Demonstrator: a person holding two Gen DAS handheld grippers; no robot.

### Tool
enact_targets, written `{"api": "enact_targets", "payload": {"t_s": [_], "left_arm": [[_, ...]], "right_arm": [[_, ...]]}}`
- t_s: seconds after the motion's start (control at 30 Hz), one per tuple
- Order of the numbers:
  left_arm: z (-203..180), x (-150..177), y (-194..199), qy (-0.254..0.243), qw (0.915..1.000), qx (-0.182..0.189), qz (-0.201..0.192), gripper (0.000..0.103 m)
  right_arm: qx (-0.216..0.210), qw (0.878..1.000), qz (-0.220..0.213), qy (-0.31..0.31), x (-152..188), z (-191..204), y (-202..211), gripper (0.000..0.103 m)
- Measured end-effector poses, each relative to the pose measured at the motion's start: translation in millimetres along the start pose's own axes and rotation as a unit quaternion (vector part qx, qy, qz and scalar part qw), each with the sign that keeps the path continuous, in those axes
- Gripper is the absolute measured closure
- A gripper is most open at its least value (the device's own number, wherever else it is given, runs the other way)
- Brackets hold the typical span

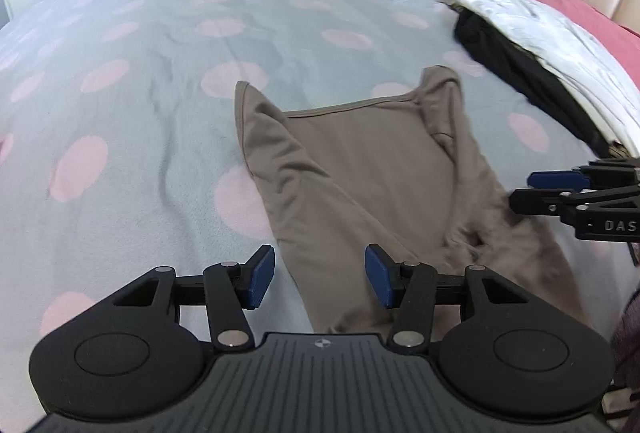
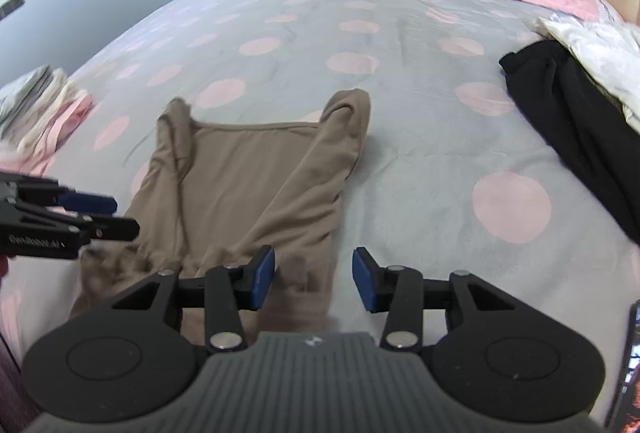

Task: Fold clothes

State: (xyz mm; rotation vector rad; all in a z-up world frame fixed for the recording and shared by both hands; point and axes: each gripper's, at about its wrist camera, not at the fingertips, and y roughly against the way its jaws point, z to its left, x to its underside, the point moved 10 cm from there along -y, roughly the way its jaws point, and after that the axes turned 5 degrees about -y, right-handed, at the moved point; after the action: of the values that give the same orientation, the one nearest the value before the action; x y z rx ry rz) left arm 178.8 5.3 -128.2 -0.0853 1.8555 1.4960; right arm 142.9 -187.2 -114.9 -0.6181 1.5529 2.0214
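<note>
My left gripper (image 1: 320,279) and right gripper (image 2: 314,279): both standing half open, gripping nothing | taupe top (image 1: 360,169): lying flat on the bedspread (image 1: 160,33), hem near, straps far | step: I am advising gripping both near hem corners evenly.

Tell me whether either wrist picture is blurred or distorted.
Left wrist view: fisheye bends the bed into a dome; the brown top smears near the right gripper. Right wrist view: same bulge, and the top's near hem is blurred.
</note>
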Motion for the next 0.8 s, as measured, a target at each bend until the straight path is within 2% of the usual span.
{"api": "enact_targets", "payload": {"t_s": [0.13,0.5,0.67,0.8], "left_arm": [[13,-11,-13,0.03,0.9995,-0.012,-0.005,0.054],[32,-48,-32,0.082,0.9954,-0.011,-0.048,0.05],[43,-61,-44,0.118,0.9917,-0.004,-0.05,0.05],[53,-63,-57,0.129,0.9909,-0.019,-0.035,0.05]], "right_arm": [[-0.01,0.999,-0.012,-0.028,-12,-9,-10,0.057],[-0.056,0.991,-0.041,-0.111,-53,-28,-30,0.057],[-0.063,0.989,-0.032,-0.128,-60,-26,-49,0.056],[-0.055,0.991,-0.017,-0.121,-62,-26,-67,0.049]]}}
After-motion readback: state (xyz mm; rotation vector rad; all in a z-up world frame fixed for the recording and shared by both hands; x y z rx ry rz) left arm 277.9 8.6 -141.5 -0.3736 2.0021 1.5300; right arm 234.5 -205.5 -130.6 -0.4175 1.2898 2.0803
